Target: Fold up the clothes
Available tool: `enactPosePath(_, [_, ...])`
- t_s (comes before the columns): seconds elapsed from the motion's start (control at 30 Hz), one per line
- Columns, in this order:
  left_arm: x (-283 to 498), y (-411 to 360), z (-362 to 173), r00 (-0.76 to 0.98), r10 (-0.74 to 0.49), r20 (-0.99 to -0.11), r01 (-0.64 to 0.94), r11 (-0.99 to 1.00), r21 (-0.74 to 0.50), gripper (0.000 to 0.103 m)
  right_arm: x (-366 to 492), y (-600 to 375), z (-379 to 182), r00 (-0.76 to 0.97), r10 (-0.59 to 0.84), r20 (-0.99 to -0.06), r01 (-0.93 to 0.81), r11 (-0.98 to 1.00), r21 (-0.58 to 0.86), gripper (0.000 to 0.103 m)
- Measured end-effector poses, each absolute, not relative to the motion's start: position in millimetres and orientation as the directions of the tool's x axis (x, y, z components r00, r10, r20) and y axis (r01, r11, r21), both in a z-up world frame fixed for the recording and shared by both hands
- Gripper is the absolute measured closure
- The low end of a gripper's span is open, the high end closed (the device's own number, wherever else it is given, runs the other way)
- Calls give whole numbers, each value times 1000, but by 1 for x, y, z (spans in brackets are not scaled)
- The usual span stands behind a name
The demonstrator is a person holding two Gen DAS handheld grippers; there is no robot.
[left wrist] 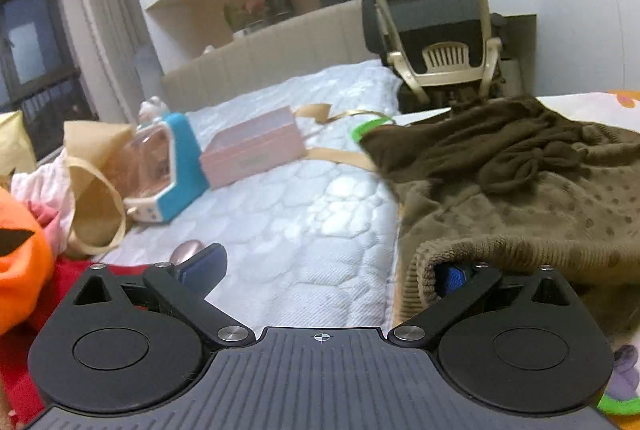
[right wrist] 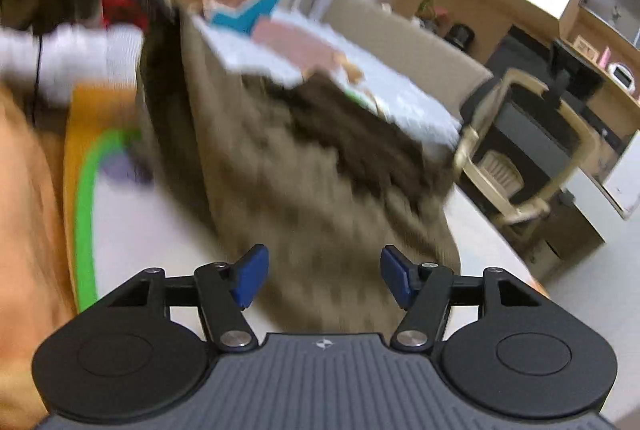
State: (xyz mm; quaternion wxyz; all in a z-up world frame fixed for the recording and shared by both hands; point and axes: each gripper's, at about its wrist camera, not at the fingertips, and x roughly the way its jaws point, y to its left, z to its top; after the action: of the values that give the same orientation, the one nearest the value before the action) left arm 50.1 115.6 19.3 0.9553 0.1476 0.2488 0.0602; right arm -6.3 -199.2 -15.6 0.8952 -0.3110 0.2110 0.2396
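The left gripper (left wrist: 324, 270) is held low and level over the bed, its jaws spread wide; the left fingertip (left wrist: 204, 264) hangs free above the white quilted mattress (left wrist: 304, 214), while the right one is tucked under the rolled ribbed hem of the brown knitted garment (left wrist: 540, 206), so the cloth wraps over that pad but is not pinched between the two. The right gripper (right wrist: 324, 278) comes in tilted, its view smeared with motion, its blue fingertips (right wrist: 250, 276) well apart and hovering just above the near edge of the same garment, gripping nothing. The garment lies spread across the corner of the bed and a white surface (right wrist: 152, 230) beside it: a lighter brown, dotted knit body with a darker brown piece bunched and knotted on top (left wrist: 516, 154). It looks rumpled, not laid flat, with its hem curled up at the left gripper. Further out on the mattress sit a pink box (left wrist: 252, 150) and a blue-and-white toy case (left wrist: 172, 170), with a tan paper bag (left wrist: 96, 186) and pink cloth near the left edge. A cream-framed office chair (left wrist: 440, 30) stands beyond the bed's far corner. In the right wrist view a white sleeve (right wrist: 72, 54) reaches in from the left.
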Motion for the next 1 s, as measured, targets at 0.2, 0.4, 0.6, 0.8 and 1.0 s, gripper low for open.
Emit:
enactPosePath(0.2, [55,101,39,899,153,-411,-21,951,309,0,5,-193,-15,790,305,-531,-557,720,-414,39])
enactPosePath(0.4, [57,92,53,922,143,-359,-19,945,327,0,-4,-138,-29,749,375,-546,-651,568,-503,27])
enactPosePath(0.6, [50,106,45,912,180,-368,-51,941,333,0,26,-194,22,948,150,-281,-288,784,-551,34])
enactPosePath(0.8, [39,118,18,875,192,-444,-40,943,330,0,32,-235,-15,932,-12,-362,-221,774,-594,34])
enactPosePath(1.0, [32,125,-18,818,134,-560,38,958,285,0,37,-259,-47,902,-64,-428,-219,786,-578,34])
